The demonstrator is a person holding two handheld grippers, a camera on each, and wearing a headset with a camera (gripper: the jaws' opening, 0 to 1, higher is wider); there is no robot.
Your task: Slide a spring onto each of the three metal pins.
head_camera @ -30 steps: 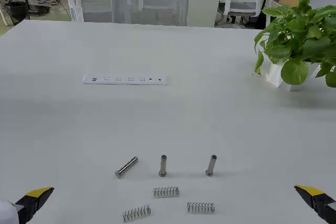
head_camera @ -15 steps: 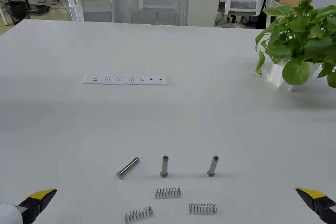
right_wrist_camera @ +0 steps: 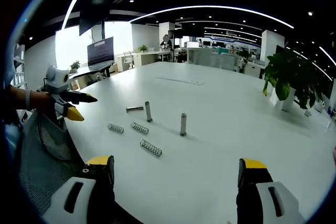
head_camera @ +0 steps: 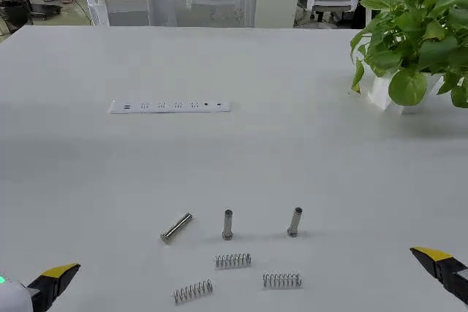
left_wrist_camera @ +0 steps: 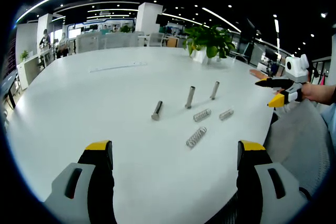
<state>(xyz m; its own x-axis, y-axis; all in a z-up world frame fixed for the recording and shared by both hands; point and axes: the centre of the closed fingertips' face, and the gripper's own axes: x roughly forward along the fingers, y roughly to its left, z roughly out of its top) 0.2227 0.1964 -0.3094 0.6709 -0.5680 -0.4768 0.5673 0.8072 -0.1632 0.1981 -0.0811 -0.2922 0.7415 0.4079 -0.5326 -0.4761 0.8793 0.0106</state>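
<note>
1. Steel on a white table [head_camera: 329, 151]: three metal pins, counted. The middle pin [head_camera: 227, 224] and the right pin [head_camera: 295, 222] stand upright on their heads. The left pin [head_camera: 176, 227] lies on its side, long axis slanting away to the right.
2. Three springs, counted, none on a pin. They lie flat in a loose row just nearer the person than the pins: middle spring [head_camera: 233, 260], left spring [head_camera: 193, 291], right spring [head_camera: 282, 280]. Each long axis runs roughly crosswise to the person.
3. Left gripper [left_wrist_camera: 175, 148]: jaws spread wide, nothing between them, held at the table's near edge. The left spring lies ahead of it and a little to its right, well apart.
4. Right gripper [right_wrist_camera: 176, 162]: jaws likewise spread, empty. The right spring lies ahead and to its left, well apart.
5. Judgement: the springs sit between the two grippers, neither clearly nearer. The left spring suits the left gripper, the right spring the right.
6. Judgement: the lying pin probably needs standing or holding first.
7. Farther off: a power strip [head_camera: 170, 107] and a potted plant [head_camera: 417, 34].
</note>
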